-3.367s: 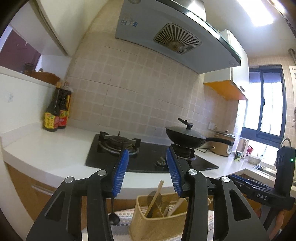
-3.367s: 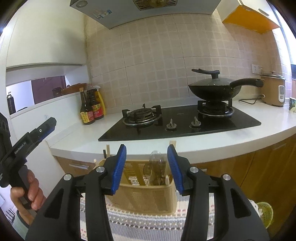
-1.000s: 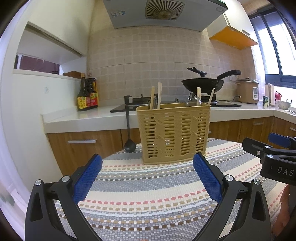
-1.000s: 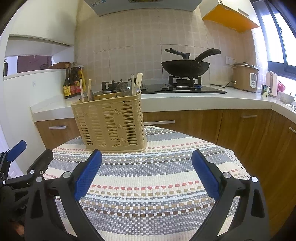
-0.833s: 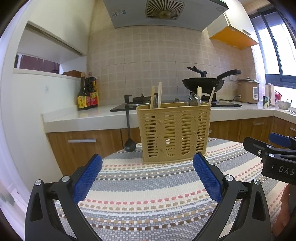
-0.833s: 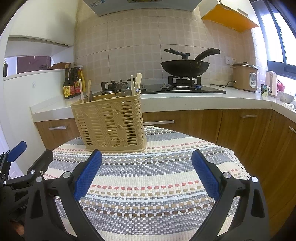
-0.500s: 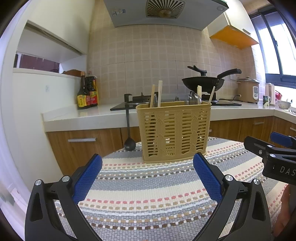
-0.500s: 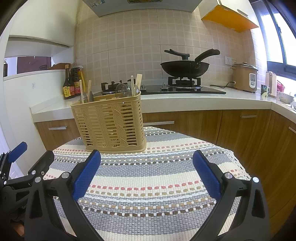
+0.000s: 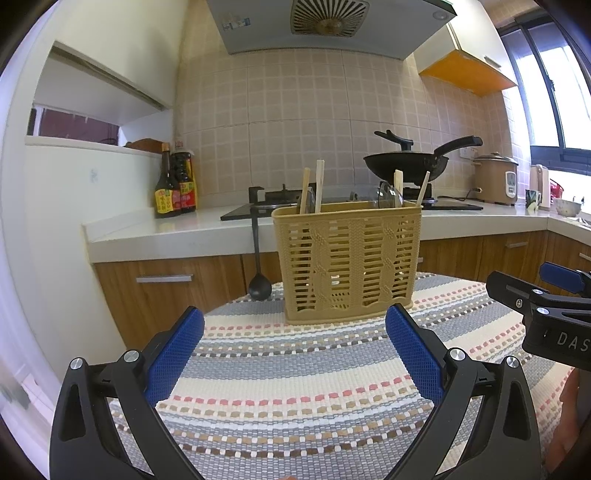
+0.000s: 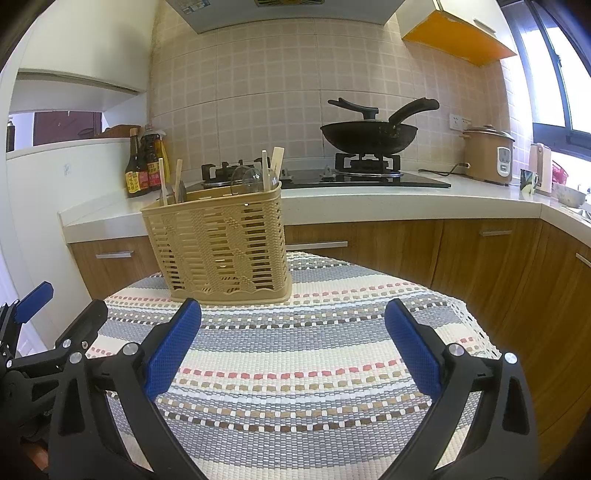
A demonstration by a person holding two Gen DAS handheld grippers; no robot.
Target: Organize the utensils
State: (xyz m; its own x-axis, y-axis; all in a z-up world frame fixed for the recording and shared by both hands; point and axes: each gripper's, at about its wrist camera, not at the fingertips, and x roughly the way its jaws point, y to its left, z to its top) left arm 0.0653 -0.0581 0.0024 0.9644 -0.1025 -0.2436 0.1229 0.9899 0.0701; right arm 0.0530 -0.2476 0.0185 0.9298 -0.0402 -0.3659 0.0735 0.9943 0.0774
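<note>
**Tiled kitchen, daylight from the right**

Beige tile wall (image 9: 295, 110) w/ range hood (image 9: 325, 22) above. White worktop (image 10: 369, 199) over wood cabinets (image 10: 399, 251). Window (image 9: 554, 92) at right edge, bright. Orange-bottomed wall cupboard (image 10: 458, 40) near it.

both views are bright and evenly lit, with daylight flooding in from the window (image 9: 550, 92) on the right, which blows out to white. shadows are soft. focus is sharp centrally; fisheye bending and dark vignetting mark the edges.
</note>
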